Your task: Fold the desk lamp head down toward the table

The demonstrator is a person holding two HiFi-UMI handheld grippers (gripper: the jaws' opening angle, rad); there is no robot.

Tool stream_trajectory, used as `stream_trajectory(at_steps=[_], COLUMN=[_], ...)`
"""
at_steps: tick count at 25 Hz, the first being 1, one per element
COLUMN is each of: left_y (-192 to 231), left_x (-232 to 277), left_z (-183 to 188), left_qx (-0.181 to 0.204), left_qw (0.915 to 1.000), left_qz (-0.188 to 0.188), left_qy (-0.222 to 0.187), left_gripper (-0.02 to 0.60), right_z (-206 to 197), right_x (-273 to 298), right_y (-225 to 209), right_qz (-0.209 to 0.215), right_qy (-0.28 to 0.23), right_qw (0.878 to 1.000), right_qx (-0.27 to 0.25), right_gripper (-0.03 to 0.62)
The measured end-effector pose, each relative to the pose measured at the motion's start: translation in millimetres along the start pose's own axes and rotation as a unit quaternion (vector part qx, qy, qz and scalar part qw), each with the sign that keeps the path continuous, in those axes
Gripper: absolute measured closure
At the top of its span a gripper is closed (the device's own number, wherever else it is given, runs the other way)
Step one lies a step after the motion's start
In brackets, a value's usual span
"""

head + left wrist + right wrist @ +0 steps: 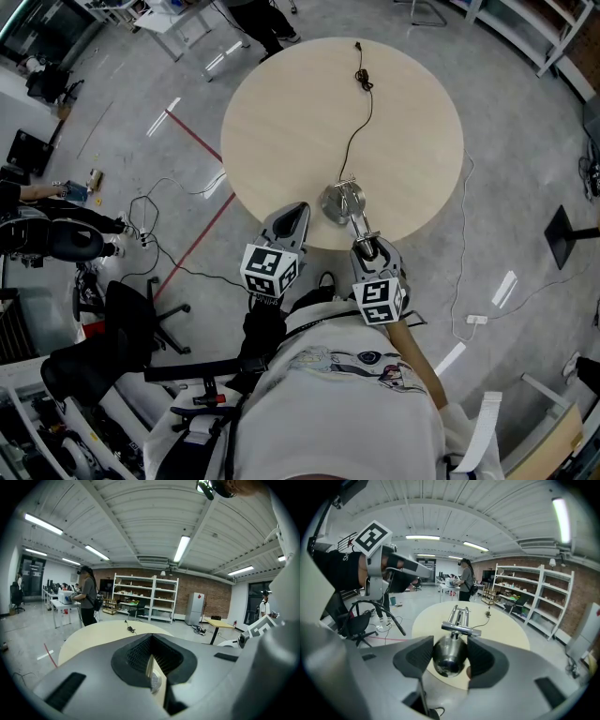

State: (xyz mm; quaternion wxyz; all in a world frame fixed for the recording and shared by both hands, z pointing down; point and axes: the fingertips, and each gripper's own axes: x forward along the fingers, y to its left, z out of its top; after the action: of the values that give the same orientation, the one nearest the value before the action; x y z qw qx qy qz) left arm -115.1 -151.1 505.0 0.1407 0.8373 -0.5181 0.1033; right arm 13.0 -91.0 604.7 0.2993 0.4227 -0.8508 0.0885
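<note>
Where the round desk (281, 112) curves nearest the person, the desk lamp's base (336, 202) stands just inside the edge. Right claw (450, 651) is clamped on the metal lamp head (449, 660), one pad on each side. Left claw (151, 665) hovers beside the base, jaws together, nothing held. The cord (361, 122) trails across the desk.

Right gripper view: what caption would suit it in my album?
Jaws clasp the shiny metal lamp head over a round table, the lamp arm stretching ahead.
</note>
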Motion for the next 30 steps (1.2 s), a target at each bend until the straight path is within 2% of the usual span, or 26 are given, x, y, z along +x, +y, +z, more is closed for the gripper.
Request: stream_trajectory(at_steps=[30], left_y=[10.2], left_x=[-6.7], left_z=[-6.6], left_qx=[0.002], left_qw=[1.0000], left_qz=[0.005], left_qy=[0.009], left_gripper=[0.578], right_z=[-42.5], right_x=[26.1], right_y=[1.9], right_qz=[0.002], right_qy=[0.024], right_qw=[1.000], right_qx=[0.016], right_gripper=[0.382])
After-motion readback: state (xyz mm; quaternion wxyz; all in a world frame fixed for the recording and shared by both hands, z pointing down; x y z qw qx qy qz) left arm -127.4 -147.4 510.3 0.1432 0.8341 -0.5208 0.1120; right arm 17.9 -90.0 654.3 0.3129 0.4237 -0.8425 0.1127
